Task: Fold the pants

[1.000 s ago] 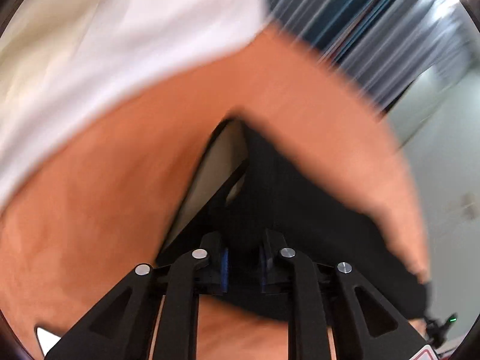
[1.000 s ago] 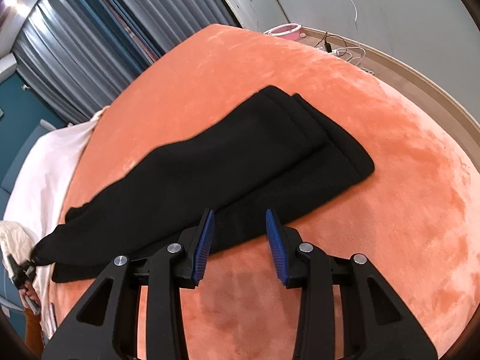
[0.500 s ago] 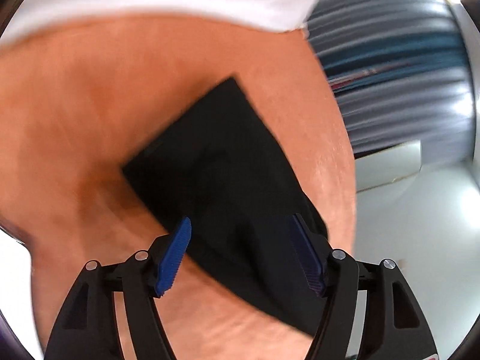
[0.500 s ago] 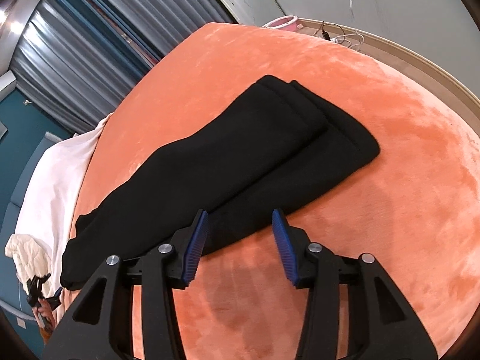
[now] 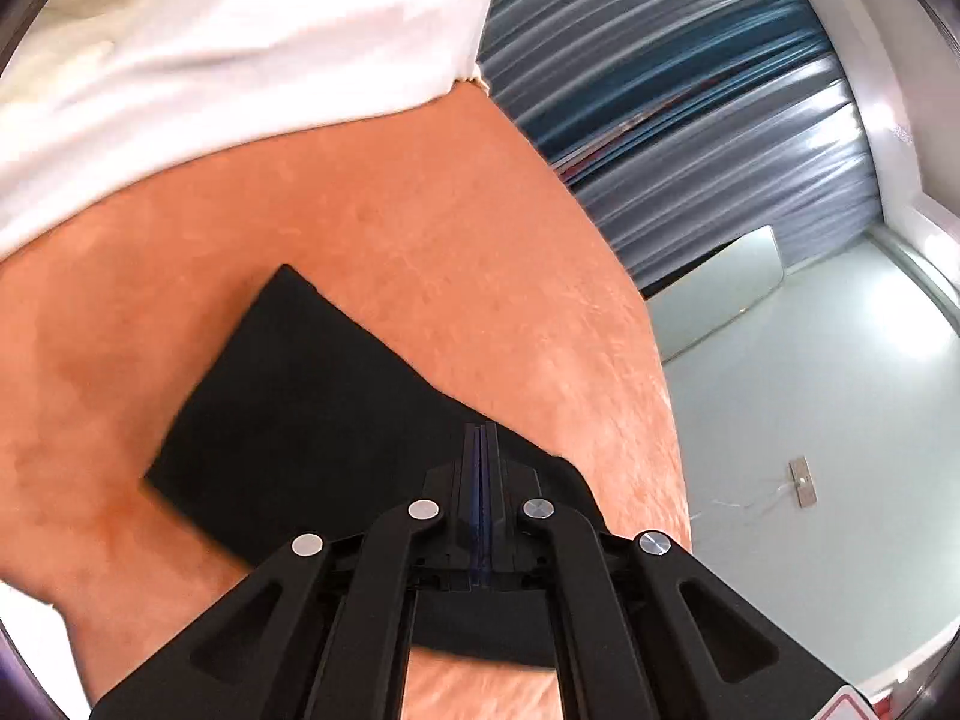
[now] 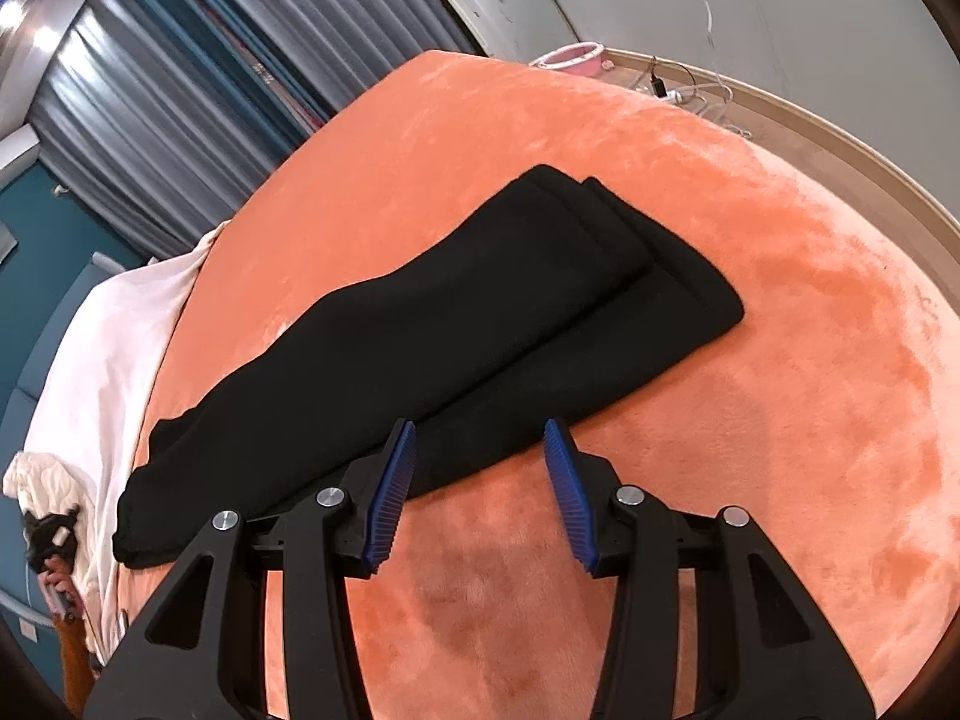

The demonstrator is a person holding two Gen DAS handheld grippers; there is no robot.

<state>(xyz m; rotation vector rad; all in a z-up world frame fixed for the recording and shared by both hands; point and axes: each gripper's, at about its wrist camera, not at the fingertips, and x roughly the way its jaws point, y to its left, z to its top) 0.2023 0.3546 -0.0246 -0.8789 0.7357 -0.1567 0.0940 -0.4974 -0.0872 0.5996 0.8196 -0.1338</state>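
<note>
Black pants lie flat on the orange bed cover, folded lengthwise with one leg on the other. In the left wrist view one squared end of the pants lies ahead. My left gripper is shut with its blue pads pressed together, above the pants' near part; no cloth shows between the pads. My right gripper is open and empty, its blue pads over the near edge of the pants' middle.
White bedding lies beyond the orange cover; it also shows at the left in the right wrist view. Grey-blue curtains hang behind. A pink bowl and cables lie on the floor by the wall.
My left gripper let go of the pants' end, opened wide, then shut empty above the cloth. The end now lies flat. My right gripper has opened a little wider and shifted slightly.
</note>
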